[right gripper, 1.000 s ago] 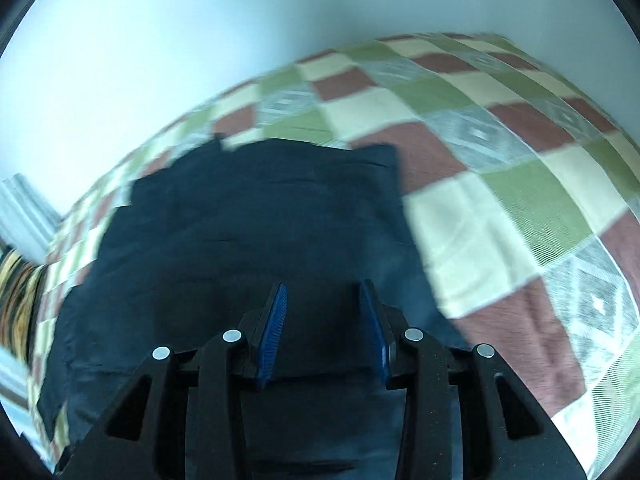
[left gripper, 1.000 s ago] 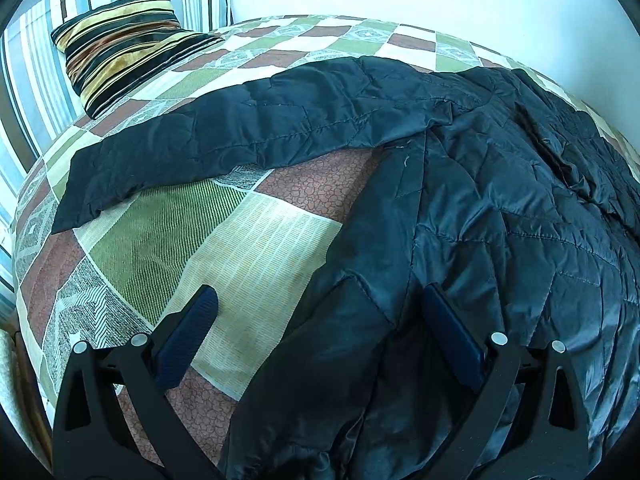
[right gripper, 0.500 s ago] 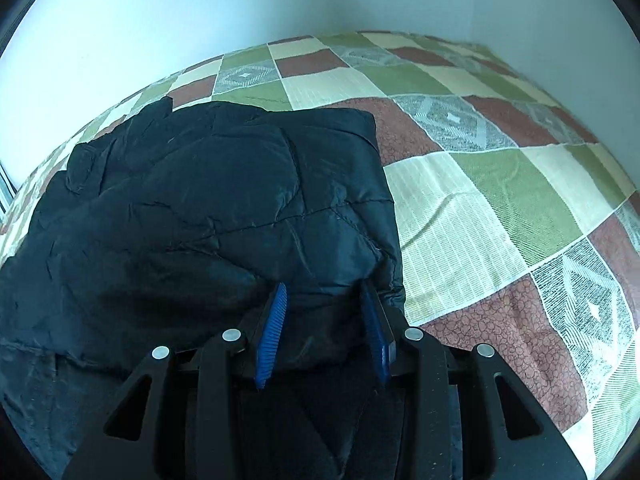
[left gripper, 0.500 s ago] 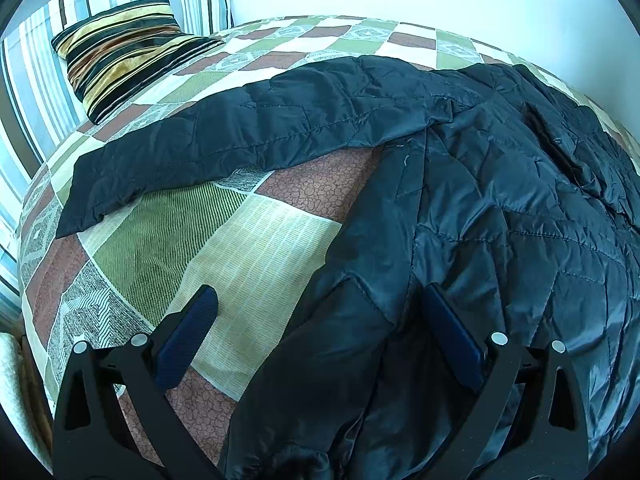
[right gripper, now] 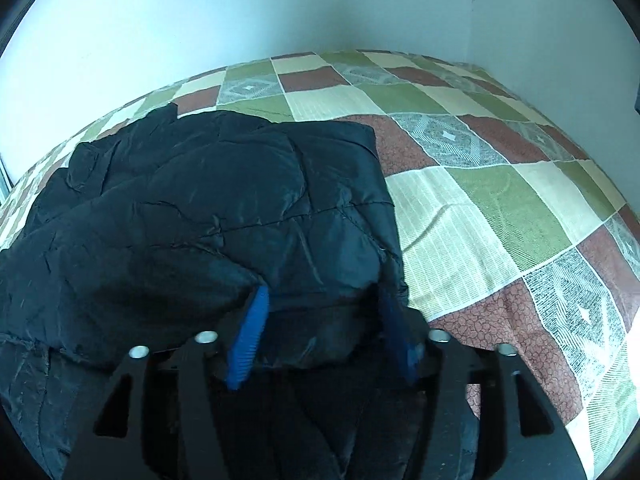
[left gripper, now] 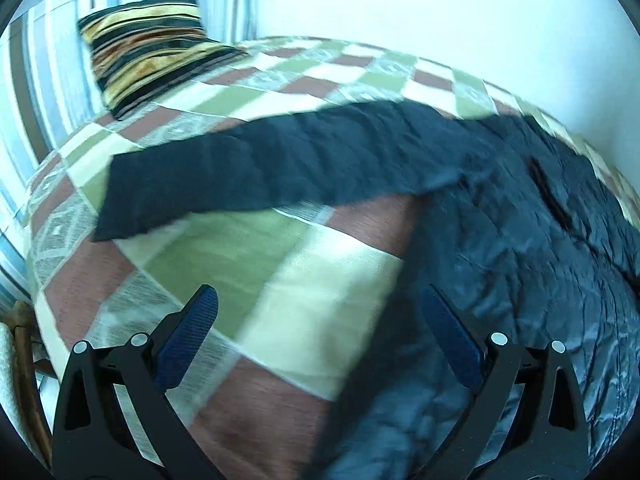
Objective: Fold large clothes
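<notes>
The sleeve lies stretched ahead of the left claw, its long axis running crosswise, cuff up to the left and shoulder to the right. That claw hangs spread wide over the bed, pinching nothing (only its right pad overlaps the jacket). To the right, the right claw is opening, folded jacket fabric between its pads. The left claw looks nearer the sleeve.
</notes>
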Tool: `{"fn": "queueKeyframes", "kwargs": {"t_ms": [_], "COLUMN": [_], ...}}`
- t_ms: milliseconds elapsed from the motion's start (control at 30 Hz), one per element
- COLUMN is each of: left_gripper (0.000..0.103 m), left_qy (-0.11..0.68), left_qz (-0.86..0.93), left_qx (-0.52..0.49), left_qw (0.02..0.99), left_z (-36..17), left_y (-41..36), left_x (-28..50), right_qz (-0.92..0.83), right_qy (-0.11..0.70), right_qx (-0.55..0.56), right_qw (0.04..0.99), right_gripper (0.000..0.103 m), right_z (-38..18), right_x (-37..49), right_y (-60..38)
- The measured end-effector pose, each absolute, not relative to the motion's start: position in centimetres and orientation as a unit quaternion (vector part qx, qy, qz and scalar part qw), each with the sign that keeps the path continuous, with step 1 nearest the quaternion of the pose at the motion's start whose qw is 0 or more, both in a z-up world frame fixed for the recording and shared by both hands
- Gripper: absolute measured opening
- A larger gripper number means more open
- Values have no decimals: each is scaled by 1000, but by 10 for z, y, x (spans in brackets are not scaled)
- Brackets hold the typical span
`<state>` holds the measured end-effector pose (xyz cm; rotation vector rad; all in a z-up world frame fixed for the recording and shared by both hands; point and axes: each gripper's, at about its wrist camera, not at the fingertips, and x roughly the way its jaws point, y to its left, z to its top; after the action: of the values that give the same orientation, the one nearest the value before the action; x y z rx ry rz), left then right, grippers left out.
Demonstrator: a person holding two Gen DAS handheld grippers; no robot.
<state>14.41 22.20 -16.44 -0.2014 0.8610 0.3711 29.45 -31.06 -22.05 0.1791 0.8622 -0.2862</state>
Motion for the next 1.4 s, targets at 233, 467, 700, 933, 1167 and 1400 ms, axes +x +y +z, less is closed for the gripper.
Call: {"fn": "queueKeyframes", "kwargs": {"t_ms": [233, 467, 700, 933, 1167, 1400], "left_gripper": [101, 101, 101, 95, 80, 48], "left_qy": [385, 361, 392, 384, 346, 362], "left_qz": [261, 274, 276, 256, 171, 142], "left_qx": [-132, -211, -258, -282, -378, -364], "left_qw": [875, 866, 839, 841, 842, 846], "left_z": [-154, -162, -195, -194, -195, -197], "left_y": [303, 385, 419, 429, 448, 451], "left_x": [131, 130, 143, 140, 134, 150], "right_qz": [-159, -160, -171, -174, -174, -173], "right_qy": [402, 408, 416, 422, 422, 423], "right_qx": [69, 86, 74, 74, 74, 78], "right_qw": [899, 895, 890, 887, 887, 886], "right_gripper": [86, 86, 88, 90, 90, 90], "right_z": [-214, -217, -220, -223, -223, -224], "right_x": [292, 293, 296, 297, 297, 296], "right_y": [-308, -313, -309, -308, -309, -310]}}
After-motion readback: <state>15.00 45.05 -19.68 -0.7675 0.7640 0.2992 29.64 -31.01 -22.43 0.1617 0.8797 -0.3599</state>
